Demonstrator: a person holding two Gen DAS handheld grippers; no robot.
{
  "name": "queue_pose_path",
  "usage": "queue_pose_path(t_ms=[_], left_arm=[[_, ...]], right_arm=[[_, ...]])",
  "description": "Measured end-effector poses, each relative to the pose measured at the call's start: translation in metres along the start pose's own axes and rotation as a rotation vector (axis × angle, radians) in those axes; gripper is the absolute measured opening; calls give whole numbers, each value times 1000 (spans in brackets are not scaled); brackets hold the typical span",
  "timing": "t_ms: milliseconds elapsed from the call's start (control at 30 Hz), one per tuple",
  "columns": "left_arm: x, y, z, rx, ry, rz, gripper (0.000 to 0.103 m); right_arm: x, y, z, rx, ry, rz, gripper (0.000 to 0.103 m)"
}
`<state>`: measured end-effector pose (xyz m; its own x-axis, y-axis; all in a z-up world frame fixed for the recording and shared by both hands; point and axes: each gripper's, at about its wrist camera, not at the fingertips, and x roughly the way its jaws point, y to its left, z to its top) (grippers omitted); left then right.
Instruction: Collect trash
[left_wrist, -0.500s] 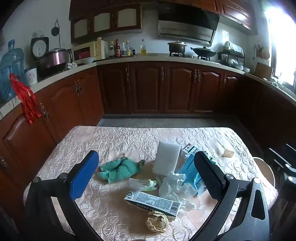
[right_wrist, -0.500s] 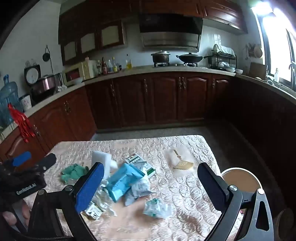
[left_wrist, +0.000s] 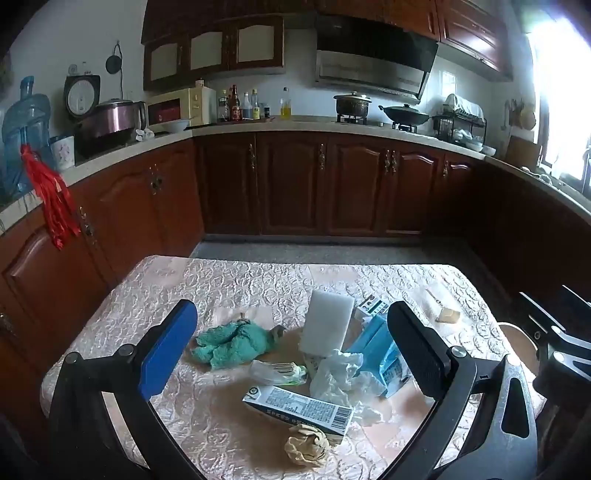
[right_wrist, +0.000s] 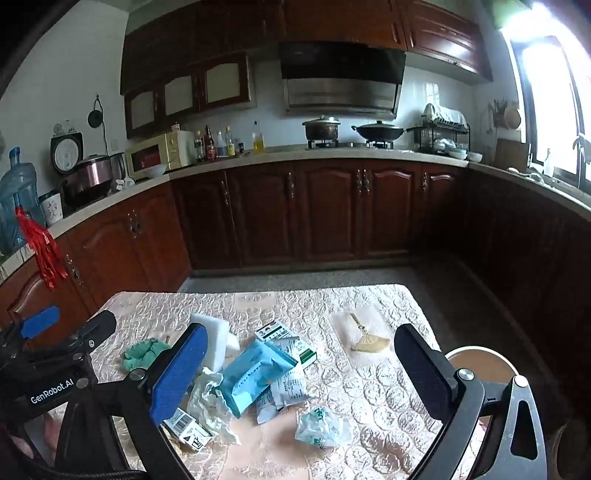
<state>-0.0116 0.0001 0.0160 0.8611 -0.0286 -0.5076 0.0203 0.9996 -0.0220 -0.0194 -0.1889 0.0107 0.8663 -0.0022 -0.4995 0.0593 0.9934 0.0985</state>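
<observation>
Two grippers hover with jaws spread wide and empty above a littered table (left_wrist: 258, 280).

Seen from the left wrist, the left gripper (left_wrist: 291, 350) frames the pile at lower centre of the frame: a teal cloth (left_wrist: 232, 341) at left, a white foam block (left_wrist: 327, 323) leaning upright behind, crumpled white plastic (left_wrist: 341, 376) touching a blue tissue pack (left_wrist: 380, 349), a barcoded carton (left_wrist: 299, 406) lying flat, and a crumpled brown paper ball (left_wrist: 306, 445) just beside the carton's near edge. From the right wrist, the right gripper (right_wrist: 295, 373) hangs over the same heap; a small clear wrapper (right_wrist: 323, 428) lies apart at lower centre, a little fan-shaped brush (right_wrist: 369, 341) sits on a white cloth farther right, and a round bin (right_wrist: 480, 369) stands off the table's right edge.
</observation>
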Motion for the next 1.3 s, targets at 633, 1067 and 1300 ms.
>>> queue_pose_path(t_ms=[633,1067,1300], left_arm=[[-6,1,-2,-24,-48,-35,102],[-8,4,-4,-48,-57,-51,102],[-8,4,-4,-48,-59,-51,102]], right_arm=[[3,-7,-1,20,-28,3,100],[1,-5,1,4,-35,1,100],[1,-4,2,-1,-31,-2,100]])
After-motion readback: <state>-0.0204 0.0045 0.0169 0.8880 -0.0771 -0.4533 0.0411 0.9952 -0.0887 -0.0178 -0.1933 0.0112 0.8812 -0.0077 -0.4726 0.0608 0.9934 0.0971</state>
